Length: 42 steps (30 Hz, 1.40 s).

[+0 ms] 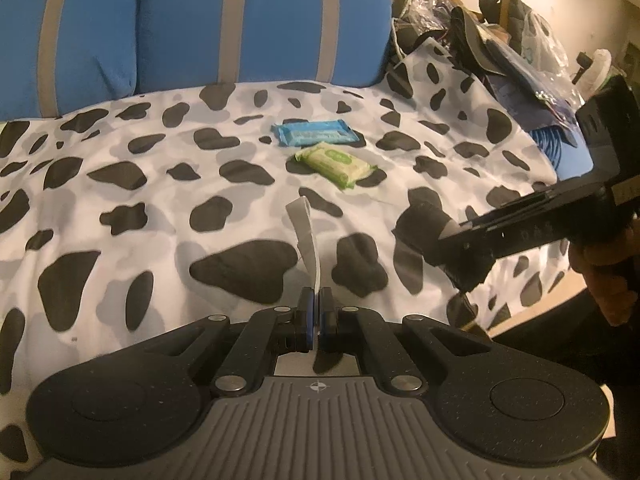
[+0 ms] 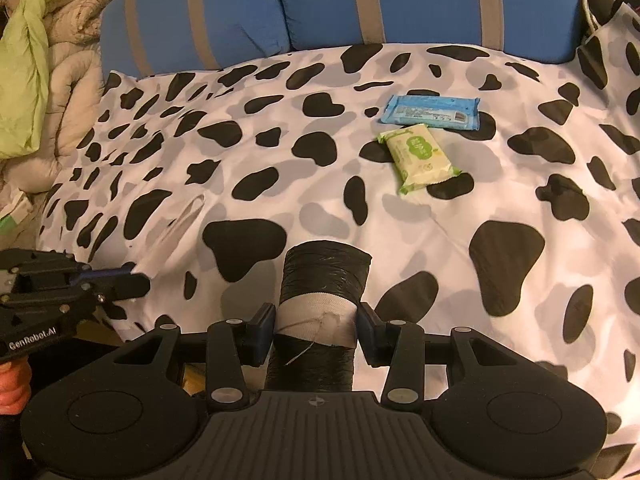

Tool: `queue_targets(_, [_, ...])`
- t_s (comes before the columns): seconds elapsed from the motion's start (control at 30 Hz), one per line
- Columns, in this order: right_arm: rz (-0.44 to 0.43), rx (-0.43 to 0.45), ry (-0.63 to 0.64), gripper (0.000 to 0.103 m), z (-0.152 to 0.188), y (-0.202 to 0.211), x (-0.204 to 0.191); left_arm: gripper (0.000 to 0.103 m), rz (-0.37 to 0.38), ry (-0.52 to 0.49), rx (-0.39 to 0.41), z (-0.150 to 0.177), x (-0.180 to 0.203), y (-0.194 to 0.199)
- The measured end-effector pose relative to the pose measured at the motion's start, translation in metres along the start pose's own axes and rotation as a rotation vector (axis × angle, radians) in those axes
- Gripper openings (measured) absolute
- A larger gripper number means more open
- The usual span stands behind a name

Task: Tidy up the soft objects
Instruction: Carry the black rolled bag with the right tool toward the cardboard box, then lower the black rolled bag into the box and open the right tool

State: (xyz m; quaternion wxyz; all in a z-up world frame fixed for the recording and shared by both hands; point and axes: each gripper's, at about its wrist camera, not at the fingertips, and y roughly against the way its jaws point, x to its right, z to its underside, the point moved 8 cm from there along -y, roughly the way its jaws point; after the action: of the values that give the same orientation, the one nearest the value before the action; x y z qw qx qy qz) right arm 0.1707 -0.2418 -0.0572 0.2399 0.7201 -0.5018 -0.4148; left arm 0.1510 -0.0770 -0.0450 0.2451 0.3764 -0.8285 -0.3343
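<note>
Black roll (image 2: 320,300) with a pale band sits clamped in the right gripper (image 2: 316,330), long axis pointing straight ahead toward 12 o'clock, far end over the cow-print bed cover (image 2: 440,248). Left gripper (image 1: 314,312) is clenched on a thin white strip (image 1: 306,236), which runs away from its fingertips toward 12 o'clock, slightly left-leaning, far end lying on the cover.

From the left wrist view the right gripper with the roll is at about 2 o'clock, near. From the right wrist view the left gripper is at 9 o'clock, near.

Further out on the bed: green wipes pack (image 2: 420,156) at about 1 o'clock of the right gripper, blue wipes pack (image 2: 432,113) just beyond it, edges touching or nearly. Right gripper looks nearer both packs. Blue striped pillows (image 1: 260,20) at the far edge.

Judgement: roll likely goes down beside the packs, so the move is forward and slightly right.
</note>
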Motion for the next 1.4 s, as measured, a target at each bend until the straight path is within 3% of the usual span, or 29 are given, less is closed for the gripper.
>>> queue_targets(1.0, [-0.038,-0.01,0.006,0.046,0.064,0.037,-0.035,0.003,0.024,0.04,-0.159,0.088,0.039,0.048])
queue_targets(1.1, [-0.038,-0.026,0.011,0.046,0.072,0.039,-0.037,0.006,0.01,0.058,-0.183,0.093,0.038,0.048])
queue_targets(1.17, [-0.035,-0.042,0.017,0.046,0.077,0.038,-0.038,0.016,-0.022,0.066,-0.212,0.096,0.036,0.045])
queue_targets(1.23, [-0.032,-0.058,0.026,0.046,0.083,0.037,-0.039,0.036,-0.048,0.068,-0.238,0.099,0.033,0.042])
queue_targets(1.4, [-0.012,-0.094,0.047,0.046,0.094,0.035,-0.041,0.037,-0.062,0.082,-0.256,0.1,0.028,0.04])
